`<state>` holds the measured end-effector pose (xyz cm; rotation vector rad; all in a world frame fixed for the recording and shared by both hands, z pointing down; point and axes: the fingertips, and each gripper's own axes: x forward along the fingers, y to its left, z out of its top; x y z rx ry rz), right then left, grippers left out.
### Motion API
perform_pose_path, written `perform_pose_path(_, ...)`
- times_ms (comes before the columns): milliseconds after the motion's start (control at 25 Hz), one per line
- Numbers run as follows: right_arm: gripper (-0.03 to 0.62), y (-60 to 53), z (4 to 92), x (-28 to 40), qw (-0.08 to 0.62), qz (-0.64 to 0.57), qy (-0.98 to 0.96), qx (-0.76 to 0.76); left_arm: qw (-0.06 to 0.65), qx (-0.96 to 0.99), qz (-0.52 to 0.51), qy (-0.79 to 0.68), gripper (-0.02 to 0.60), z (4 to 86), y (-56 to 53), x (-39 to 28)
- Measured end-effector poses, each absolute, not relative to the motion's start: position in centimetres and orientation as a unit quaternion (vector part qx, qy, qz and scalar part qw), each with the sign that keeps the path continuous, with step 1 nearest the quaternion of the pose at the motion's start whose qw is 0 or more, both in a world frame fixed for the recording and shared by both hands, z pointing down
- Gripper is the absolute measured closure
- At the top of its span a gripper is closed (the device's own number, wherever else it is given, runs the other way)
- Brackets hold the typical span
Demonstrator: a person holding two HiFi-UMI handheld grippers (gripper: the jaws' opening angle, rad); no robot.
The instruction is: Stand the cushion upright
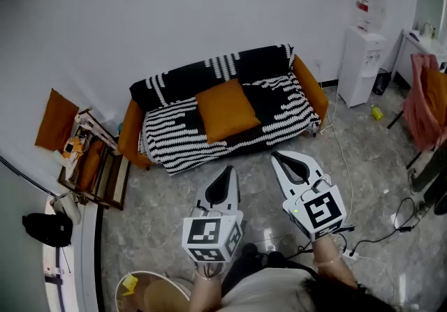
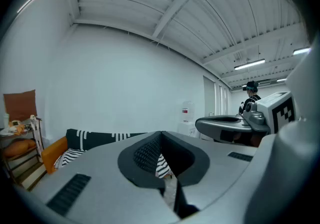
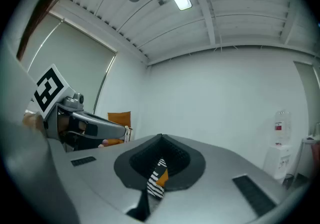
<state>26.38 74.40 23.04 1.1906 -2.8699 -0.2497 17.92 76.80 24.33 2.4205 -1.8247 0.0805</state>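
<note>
Must cross to sofa (image 1: 307,88) first: cushion (image 1: 225,109) on mid seat, well apart from both grippers, w/ bare floor (image 1: 174,199) between. Dead ahead of left gripper (image 1: 228,169); ahead and off to left of right gripper (image 1: 275,156), the latter poking a bit nearer sofa's front edge. Approx. equal reach, so prob. a two-hand job. Fingers shut tight on both, gripping nothing; just slivers of striped throw (image 1: 167,137) & orange glimpsed past the closed tips in gripper views. No real long axis to cushion: roughly square, set slightly askew to sofa's front edge, top edge toward backrest. Can't tell if flat on seat or half-leaning. Plain orange, plump, soft-looking, no pattern, sat on black/white throw covering sofa. Not judged upright yet. Next move likely: open fingers, take far edge, tip up & prop vs. backrest. Looks floppy, so may slump or slide fwd on throw.
</note>
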Motion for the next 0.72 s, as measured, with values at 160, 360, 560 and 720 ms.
perform_pose_path(160,0.588,74.1,22.8,27.5,-0.006,-0.085,-0.920,0.382,0.055,0.794,0.026,-0.604,0.562,24.5,76.6,18.8)
perform_pose_path(360,0.588,73.2,23.1,28.2,-0.014,-0.098,-0.922,0.375,0.057,0.790,0.028,-0.610,0.562,25.0,75.8,19.5)
perform_pose_path(560,0.589,71.7,23.6,27.5,-0.009,-0.102,-0.927,0.362,0.060,0.789,0.030,-0.611,0.561,25.3,74.0,19.2)
perform_pose_path(720,0.589,69.5,23.9,26.9,0.005,-0.109,-0.926,0.362,0.058,0.793,0.031,-0.606,0.561,25.3,71.6,18.7)
